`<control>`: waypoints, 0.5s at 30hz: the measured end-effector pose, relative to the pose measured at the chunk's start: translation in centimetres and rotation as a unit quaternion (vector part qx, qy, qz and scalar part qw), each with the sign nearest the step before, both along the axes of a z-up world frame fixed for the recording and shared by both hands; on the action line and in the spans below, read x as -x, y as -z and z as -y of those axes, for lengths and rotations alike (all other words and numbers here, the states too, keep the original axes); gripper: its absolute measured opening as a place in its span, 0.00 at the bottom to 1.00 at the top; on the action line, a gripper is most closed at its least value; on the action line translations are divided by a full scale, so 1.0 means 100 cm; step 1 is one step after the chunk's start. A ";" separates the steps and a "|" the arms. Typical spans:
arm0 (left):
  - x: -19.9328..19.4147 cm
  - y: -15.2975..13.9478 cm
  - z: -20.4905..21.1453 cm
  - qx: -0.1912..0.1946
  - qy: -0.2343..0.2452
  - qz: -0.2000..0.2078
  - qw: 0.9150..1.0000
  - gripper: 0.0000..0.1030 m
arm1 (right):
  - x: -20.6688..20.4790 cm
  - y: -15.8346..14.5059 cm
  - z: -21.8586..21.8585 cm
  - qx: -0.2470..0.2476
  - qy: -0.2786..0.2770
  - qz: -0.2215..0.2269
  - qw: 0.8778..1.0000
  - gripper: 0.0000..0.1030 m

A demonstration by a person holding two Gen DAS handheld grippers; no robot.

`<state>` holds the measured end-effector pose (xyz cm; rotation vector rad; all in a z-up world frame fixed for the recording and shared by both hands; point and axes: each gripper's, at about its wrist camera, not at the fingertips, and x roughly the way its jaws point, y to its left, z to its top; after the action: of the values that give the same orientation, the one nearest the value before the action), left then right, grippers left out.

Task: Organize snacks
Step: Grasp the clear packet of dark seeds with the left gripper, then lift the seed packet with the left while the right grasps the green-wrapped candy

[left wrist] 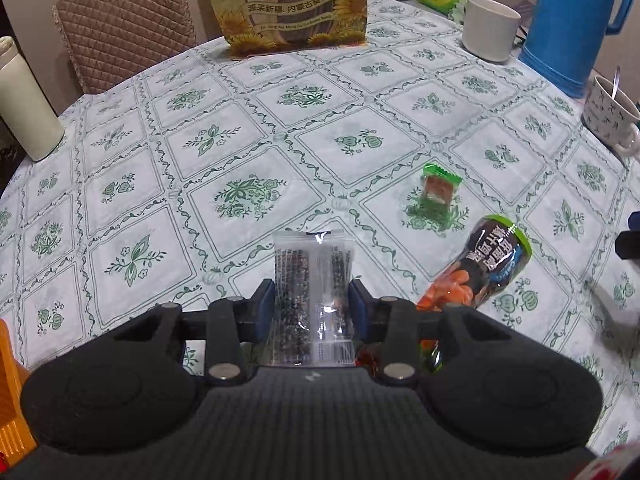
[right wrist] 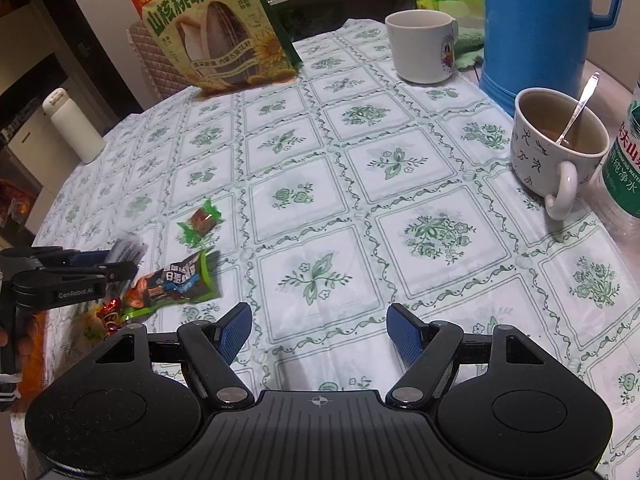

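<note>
My left gripper (left wrist: 312, 294) is shut on a clear packet of dark sesame bars (left wrist: 310, 280), held just above the table; it also shows at the left edge of the right wrist view (right wrist: 116, 260). A dark nut packet with a green end (left wrist: 476, 268) lies to its right, also in the right wrist view (right wrist: 176, 280). A small green-wrapped candy (left wrist: 438, 188) lies beyond it, also in the right wrist view (right wrist: 202, 220). A red-wrapped candy (right wrist: 110, 312) lies near the nut packet. My right gripper (right wrist: 320, 332) is open and empty over the tablecloth.
A big sunflower-seed bag (right wrist: 220, 28) stands at the back. A white mug (right wrist: 422, 46), a blue thermos (right wrist: 536, 28), a patterned cup with a spoon (right wrist: 556, 144) and a water bottle (right wrist: 626, 160) stand on the right. A white flask (left wrist: 24, 96) stands left. An orange thing (left wrist: 10, 400) shows bottom left.
</note>
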<state>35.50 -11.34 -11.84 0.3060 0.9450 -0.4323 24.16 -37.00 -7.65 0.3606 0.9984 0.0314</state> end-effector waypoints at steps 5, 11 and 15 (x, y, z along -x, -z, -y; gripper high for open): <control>0.005 -0.012 -0.010 0.007 -0.043 0.016 0.999 0.34 | -0.007 0.001 -0.004 -0.001 -0.014 0.005 1.000 0.72; 0.017 -0.044 -0.034 0.025 -0.109 0.040 0.993 0.34 | -0.026 -0.002 -0.019 -0.011 -0.062 0.045 0.997 0.72; 0.028 -0.055 -0.052 0.024 -0.150 0.034 0.988 0.34 | -0.044 -0.004 -0.033 -0.015 -0.112 0.081 0.990 0.72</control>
<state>32.71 -6.19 -6.32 0.1301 0.8956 -0.1659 28.54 -33.70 -7.22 0.2675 0.8734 0.2757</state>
